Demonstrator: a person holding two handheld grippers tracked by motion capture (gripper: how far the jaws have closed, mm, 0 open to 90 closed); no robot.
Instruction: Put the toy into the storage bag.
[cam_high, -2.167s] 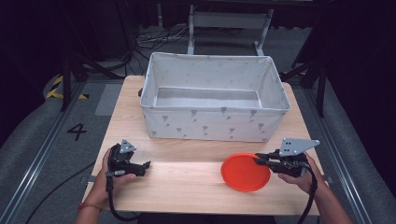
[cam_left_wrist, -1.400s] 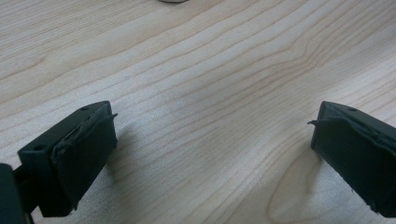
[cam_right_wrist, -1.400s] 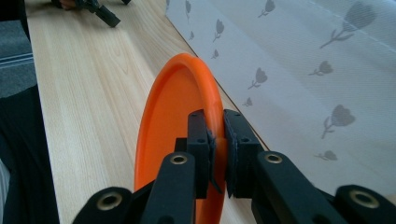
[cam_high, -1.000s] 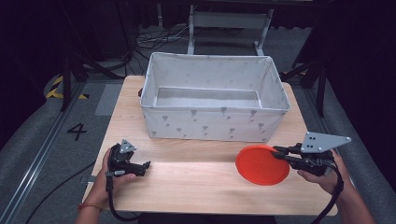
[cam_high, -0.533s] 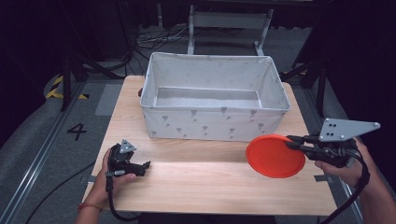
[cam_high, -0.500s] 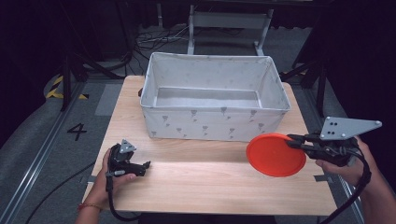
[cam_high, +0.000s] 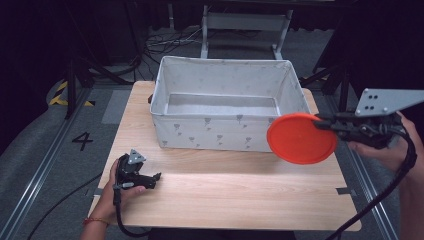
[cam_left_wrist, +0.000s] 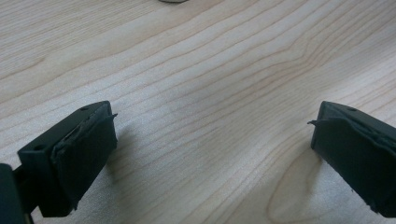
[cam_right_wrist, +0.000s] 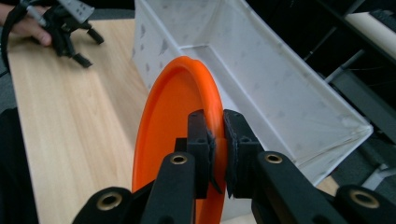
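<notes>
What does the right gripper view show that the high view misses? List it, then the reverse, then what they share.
The right gripper view alone shows the grip up close: the two black fingers pinch the rim of the orange plate, and it shows the plate's raised lip. The high view alone shows the "4" marked on the floor, the yellow-black tape and the whole table. Both show the plate, the white fabric bin and the left gripper resting at the table's near-left part.

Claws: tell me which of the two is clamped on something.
The right claw, raised beside the white fabric bin, is shut on the orange plate. The left claw rests open on the wooden table.
</notes>
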